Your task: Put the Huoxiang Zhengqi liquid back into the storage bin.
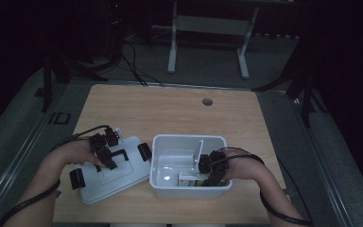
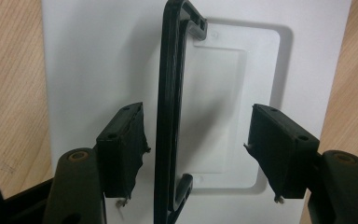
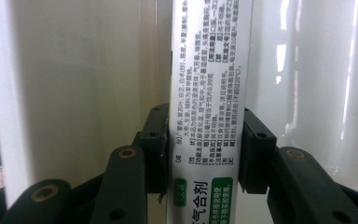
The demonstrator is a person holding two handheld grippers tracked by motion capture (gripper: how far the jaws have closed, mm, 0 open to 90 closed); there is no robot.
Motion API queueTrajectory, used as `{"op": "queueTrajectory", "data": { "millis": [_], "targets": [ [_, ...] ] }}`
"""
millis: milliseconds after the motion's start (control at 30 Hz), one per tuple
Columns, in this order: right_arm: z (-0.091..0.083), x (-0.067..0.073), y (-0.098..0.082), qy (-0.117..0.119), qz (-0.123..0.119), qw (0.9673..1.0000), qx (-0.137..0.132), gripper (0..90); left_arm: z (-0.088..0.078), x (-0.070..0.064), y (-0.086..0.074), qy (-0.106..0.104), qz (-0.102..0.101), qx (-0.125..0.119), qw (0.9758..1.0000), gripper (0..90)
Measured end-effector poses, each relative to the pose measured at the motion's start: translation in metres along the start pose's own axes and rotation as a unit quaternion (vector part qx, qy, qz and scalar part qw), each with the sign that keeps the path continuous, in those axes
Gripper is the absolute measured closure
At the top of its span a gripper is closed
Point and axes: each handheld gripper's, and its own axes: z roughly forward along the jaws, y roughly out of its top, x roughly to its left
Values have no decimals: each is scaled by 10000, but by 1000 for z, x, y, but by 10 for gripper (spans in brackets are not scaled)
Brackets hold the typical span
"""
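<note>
A white lid (image 1: 118, 182) with a black handle (image 1: 118, 153) lies flat on the wooden table, left of a white plastic box (image 1: 189, 139). My left gripper (image 1: 105, 153) hangs over the lid. In the left gripper view the handle (image 2: 170, 116) stands between the open jaws of the left gripper (image 2: 196, 140), close to the left pad and well apart from the right one. My right gripper (image 1: 212, 177) reaches down into the box's front right corner. Its pads sit against both sides of a white and green medicine carton (image 3: 209, 70), upright between the jaws of the right gripper (image 3: 205, 149).
A white divider (image 1: 200, 151) stands upright inside the box, and the box's glossy wall (image 3: 74, 70) rises close behind the carton. The lid has black latches at its ends (image 1: 144, 151). Bare wood runs across the far half of the table, with a cable hole (image 1: 207, 101).
</note>
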Motion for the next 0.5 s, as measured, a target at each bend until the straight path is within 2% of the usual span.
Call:
{"op": "queueTrajectory", "data": {
  "millis": [167, 333, 500],
  "targets": [
    [-9, 1, 0, 39, -58, 9999, -129, 582, 0, 0, 0, -12, 11, 11, 10000, 367],
    [-26, 0, -1, -111, -34, 9996, -252, 564, -1, -1, -1, -9, -6, -1, 10000, 367],
    [-45, -1, -6, -250, 65, 9981, -563, 556, -3, -1, -1, -2, -8, -11, 10000, 366]
  ]
}}
